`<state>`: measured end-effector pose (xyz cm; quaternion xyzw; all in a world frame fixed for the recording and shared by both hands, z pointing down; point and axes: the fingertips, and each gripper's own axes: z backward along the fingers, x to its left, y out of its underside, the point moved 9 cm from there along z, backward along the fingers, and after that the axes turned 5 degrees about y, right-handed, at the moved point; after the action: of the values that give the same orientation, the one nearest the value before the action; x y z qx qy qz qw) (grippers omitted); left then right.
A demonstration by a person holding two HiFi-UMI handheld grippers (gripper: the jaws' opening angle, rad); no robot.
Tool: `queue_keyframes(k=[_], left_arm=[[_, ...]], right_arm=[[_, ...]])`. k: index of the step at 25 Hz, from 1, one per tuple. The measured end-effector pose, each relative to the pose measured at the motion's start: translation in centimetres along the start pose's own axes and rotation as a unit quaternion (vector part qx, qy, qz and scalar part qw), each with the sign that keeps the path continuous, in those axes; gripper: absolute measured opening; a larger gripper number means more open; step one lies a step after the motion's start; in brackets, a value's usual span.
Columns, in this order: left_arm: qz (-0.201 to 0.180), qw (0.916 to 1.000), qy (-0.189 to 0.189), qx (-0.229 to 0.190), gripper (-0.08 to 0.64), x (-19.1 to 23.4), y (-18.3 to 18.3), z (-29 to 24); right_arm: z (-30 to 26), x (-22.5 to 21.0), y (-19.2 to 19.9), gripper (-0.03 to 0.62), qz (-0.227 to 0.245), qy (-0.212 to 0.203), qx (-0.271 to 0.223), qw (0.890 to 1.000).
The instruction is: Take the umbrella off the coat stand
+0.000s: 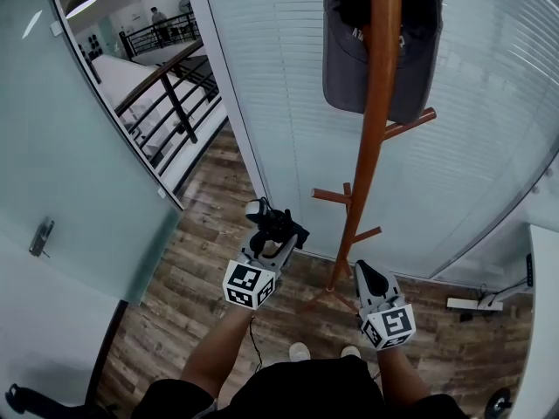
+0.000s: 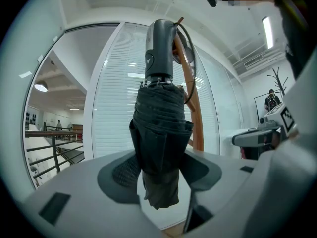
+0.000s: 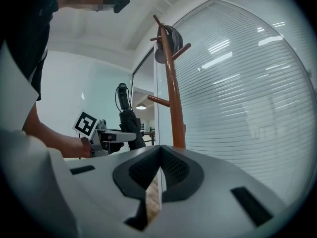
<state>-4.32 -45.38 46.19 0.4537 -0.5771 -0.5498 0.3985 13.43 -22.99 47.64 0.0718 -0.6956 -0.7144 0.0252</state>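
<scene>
— Left gripper (image 2: 159, 172) has its jaws clamped on the folded black umbrella (image 2: 161, 128), pads pressed into the bundled fabric low on the canopy. The umbrella stands upright between them, grey handle (image 2: 159, 48) at the top.

— So is it off the coat stand (image 1: 371, 138) yet?

— By my reading, yes. In the head view the umbrella sits to the left of the wooden pole, apart from it, and the nearest peg (image 1: 330, 196) doesn't touch it. The right gripper view agrees: there's open air between the umbrella and that peg.

— What about the wrist strap (image 2: 187, 43)?

— It loops off the handle, and in the left gripper view it overlaps the pole behind. I take that as line of sight only, though I can't fully rule out a snag from that angle.

— And the right gripper (image 3: 157, 175)?

— Jaws closed together with nothing in them, held low and just right of the pole.

— What's left to do?

— Little, I'd say: carry the umbrella clear of the stand. A dark cap (image 1: 384, 51) hangs near the top of the stand, but it's no part of this job.
</scene>
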Motion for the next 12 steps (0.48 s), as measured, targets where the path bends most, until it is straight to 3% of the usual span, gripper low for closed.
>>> queue_keyframes(k=[12], left_arm=[[0.033,0.9982,0.017,0.047,0.249,-3.2,4.8,1.6]], right_arm=[[-0.7,0.2,0.8,0.006,-0.001,-0.006,0.004,1.0]])
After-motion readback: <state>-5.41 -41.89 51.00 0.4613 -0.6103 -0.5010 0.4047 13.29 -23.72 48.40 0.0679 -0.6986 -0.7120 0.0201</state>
